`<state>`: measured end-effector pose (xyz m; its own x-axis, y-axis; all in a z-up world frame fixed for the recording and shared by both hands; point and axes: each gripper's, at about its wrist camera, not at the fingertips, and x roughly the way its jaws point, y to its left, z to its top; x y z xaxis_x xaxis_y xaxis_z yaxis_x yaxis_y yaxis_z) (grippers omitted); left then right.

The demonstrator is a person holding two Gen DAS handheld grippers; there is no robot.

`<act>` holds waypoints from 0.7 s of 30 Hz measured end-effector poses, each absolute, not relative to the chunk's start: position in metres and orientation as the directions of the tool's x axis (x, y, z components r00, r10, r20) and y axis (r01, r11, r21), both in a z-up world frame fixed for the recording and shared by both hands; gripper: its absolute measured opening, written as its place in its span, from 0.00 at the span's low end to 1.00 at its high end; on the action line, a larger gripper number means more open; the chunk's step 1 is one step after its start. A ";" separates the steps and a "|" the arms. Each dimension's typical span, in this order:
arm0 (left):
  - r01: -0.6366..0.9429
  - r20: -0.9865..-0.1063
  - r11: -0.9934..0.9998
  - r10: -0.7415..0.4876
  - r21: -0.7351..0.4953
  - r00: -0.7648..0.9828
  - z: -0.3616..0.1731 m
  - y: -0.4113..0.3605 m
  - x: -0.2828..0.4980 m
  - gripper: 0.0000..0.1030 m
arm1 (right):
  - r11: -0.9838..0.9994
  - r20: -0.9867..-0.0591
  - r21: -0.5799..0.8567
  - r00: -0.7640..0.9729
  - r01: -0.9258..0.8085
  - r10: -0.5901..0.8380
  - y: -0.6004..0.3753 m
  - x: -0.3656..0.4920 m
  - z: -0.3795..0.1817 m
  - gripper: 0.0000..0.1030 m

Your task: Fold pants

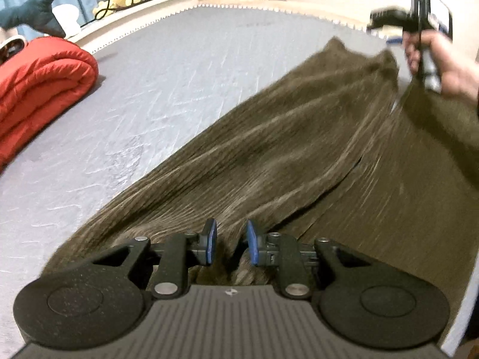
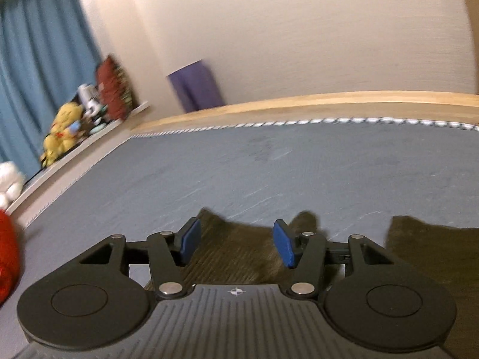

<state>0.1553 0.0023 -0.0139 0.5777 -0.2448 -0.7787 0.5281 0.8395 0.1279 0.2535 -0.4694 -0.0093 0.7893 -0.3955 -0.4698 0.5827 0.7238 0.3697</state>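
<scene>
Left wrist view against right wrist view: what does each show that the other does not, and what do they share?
Only the left wrist view shows the hand gripping the other tool, the shark toy, and the pants' long legs. Only the right wrist view shows the right tongs open above the pants' far edge. Both share the grey bed, red quilt and yellow plush.

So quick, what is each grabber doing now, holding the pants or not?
Left gripper: jaws slightly apart, brown pants between them; grip cannot be told.
Right gripper: open, holding nothing.
</scene>
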 end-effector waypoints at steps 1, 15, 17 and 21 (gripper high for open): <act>0.526 -0.773 0.846 -0.275 0.088 0.572 -0.015 0.005 0.158 0.24 | 0.728 -0.475 0.365 0.788 0.581 -0.391 -0.468 0.254 -0.010 0.55; 0.370 -0.881 0.929 -0.179 -0.005 0.438 -0.060 0.025 0.171 0.40 | 0.727 -0.410 0.413 0.825 0.548 -0.388 -0.474 0.208 0.059 0.55; 0.376 -0.874 0.927 -0.189 -0.008 0.447 -0.062 0.024 0.160 0.40 | 0.732 -0.381 0.435 0.843 0.525 -0.379 -0.468 0.191 0.080 0.56; 0.338 -0.824 0.941 -0.181 0.013 0.536 -0.017 0.025 0.132 0.41 | 0.780 -0.287 0.459 0.902 0.425 -0.322 -0.437 0.154 0.127 0.62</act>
<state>0.1318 0.0248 -0.0173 0.5363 -0.1814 -0.8243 0.3382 0.9410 0.0130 0.1537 -0.4369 0.1274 0.9021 -0.3223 -0.2868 0.4247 0.7802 0.4592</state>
